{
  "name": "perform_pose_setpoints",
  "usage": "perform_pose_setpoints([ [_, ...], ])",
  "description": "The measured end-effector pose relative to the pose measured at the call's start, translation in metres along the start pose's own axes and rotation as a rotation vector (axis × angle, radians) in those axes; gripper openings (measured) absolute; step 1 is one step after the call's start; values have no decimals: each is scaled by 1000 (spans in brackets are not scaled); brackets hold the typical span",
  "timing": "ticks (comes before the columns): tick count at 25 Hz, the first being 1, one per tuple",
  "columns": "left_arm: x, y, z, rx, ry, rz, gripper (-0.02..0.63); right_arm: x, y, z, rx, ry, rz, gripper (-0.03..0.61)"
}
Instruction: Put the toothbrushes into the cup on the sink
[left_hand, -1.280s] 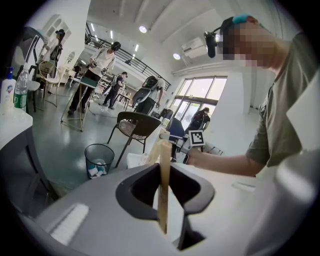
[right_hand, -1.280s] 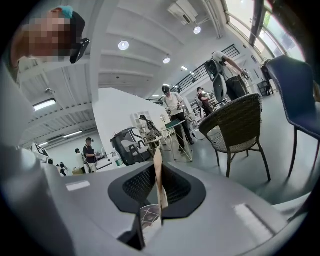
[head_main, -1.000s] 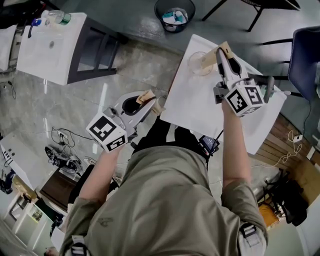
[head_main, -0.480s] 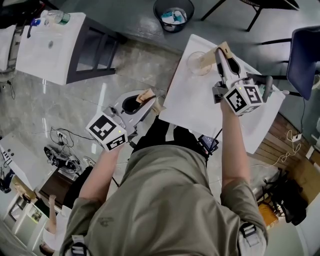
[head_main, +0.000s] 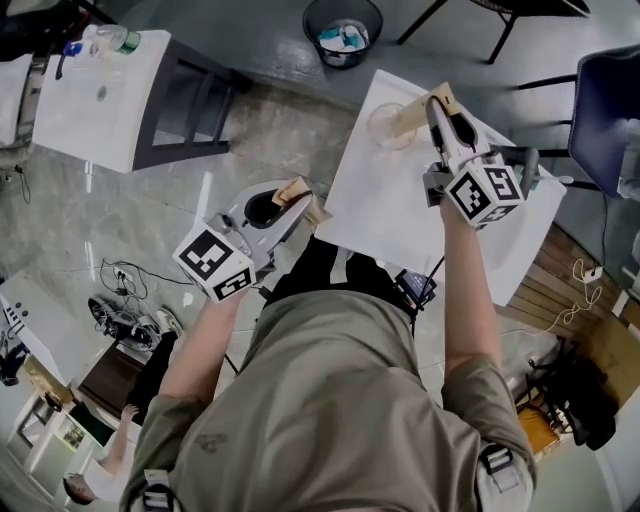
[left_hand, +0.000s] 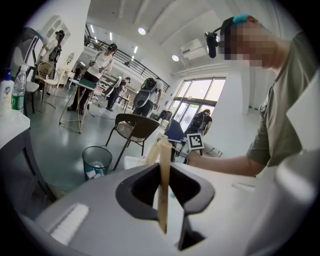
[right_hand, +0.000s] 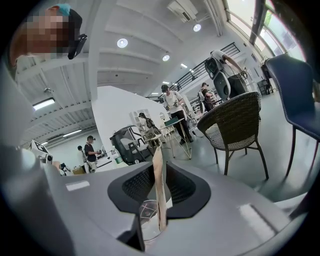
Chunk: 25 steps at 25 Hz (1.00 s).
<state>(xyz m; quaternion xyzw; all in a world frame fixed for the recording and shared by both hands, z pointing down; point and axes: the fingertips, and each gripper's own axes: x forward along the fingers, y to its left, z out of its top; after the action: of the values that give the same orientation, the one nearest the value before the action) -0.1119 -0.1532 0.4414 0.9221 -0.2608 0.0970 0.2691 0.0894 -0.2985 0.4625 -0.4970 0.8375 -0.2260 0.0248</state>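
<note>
A clear cup (head_main: 385, 125) stands at the far left corner of the white sink top (head_main: 400, 215). My right gripper (head_main: 441, 100) hovers just right of the cup, its tan pads pressed together into one strip. In the right gripper view those pads (right_hand: 159, 190) stand over the cup (right_hand: 149, 220). My left gripper (head_main: 300, 198) hangs off the sink's left edge, over the floor. Its tan pads (left_hand: 163, 190) also form a single closed strip, with nothing visible between them. I see no toothbrush in any view.
A grey faucet (head_main: 530, 165) stands at the sink's right side. A black waste bin (head_main: 343, 28) sits on the floor beyond the sink. A white table (head_main: 100, 95) is at the far left and a blue chair (head_main: 605, 110) at the right. Cables lie on the floor.
</note>
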Motion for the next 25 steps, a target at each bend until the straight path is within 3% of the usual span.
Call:
perform_pose_setpoints([
  [5, -3, 6, 4, 3, -3, -1, 58, 6, 0, 1, 4, 1, -4, 86],
  [25, -2, -17, 11, 44, -25, -22, 58, -31, 7, 15, 4, -39, -19, 86],
])
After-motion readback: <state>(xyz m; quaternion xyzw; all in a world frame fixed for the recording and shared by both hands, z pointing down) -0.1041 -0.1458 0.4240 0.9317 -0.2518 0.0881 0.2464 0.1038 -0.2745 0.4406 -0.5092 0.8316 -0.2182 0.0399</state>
